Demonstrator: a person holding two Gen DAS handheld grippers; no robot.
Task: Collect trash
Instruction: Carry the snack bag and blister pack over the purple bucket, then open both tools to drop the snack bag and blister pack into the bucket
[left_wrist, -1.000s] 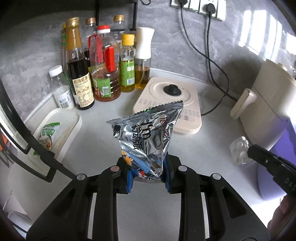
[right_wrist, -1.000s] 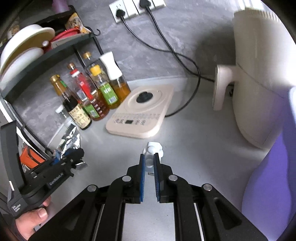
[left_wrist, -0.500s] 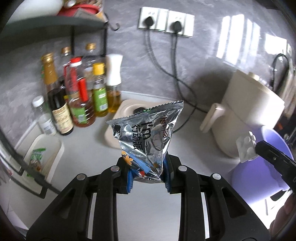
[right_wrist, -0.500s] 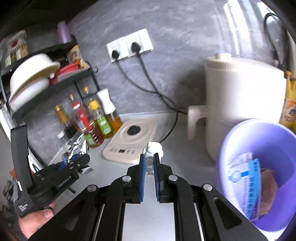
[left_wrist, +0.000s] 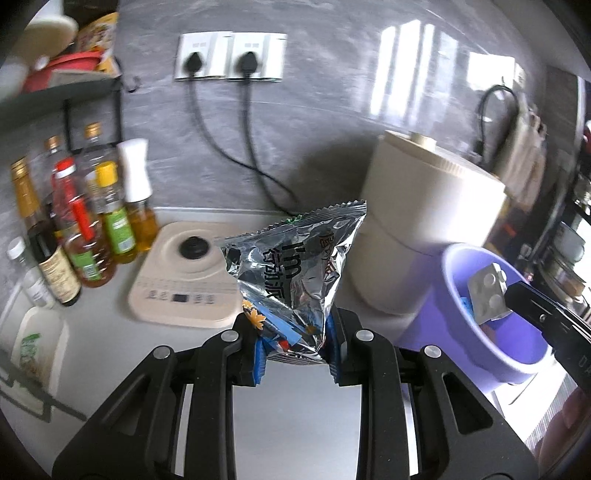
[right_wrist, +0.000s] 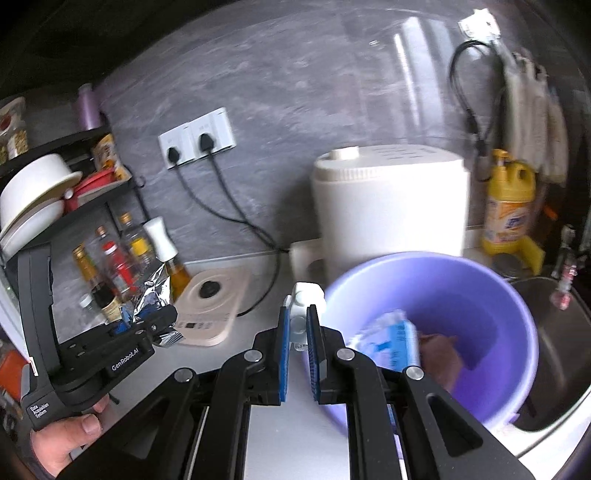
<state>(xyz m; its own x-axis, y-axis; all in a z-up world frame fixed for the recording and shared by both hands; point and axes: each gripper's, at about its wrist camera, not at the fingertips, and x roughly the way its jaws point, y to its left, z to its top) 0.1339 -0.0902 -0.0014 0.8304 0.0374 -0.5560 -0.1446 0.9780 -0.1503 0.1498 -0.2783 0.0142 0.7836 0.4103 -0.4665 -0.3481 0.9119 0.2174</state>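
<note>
My left gripper (left_wrist: 295, 347) is shut on a crinkled silver snack bag (left_wrist: 295, 266) and holds it upright in the air above the counter; it also shows in the right wrist view (right_wrist: 153, 295). My right gripper (right_wrist: 297, 328) is shut on a small white blister pack (right_wrist: 303, 299), which in the left wrist view (left_wrist: 487, 291) hangs over the rim of the purple bucket (left_wrist: 517, 354). The bucket (right_wrist: 480, 280) holds a blue-and-white wrapper (right_wrist: 391, 343) and brown paper.
A cream induction hob (left_wrist: 184, 280) lies on the grey counter, with oil and sauce bottles (left_wrist: 85, 236) to its left. A cream appliance (right_wrist: 388, 206) stands behind the bucket. A steel sink (right_wrist: 554, 332) is at the right, and a yellow detergent jug (right_wrist: 509, 206).
Both grippers have risen and swung right with their loads. The purple bucket has come into full view, and the blister pack is now over its rim.
</note>
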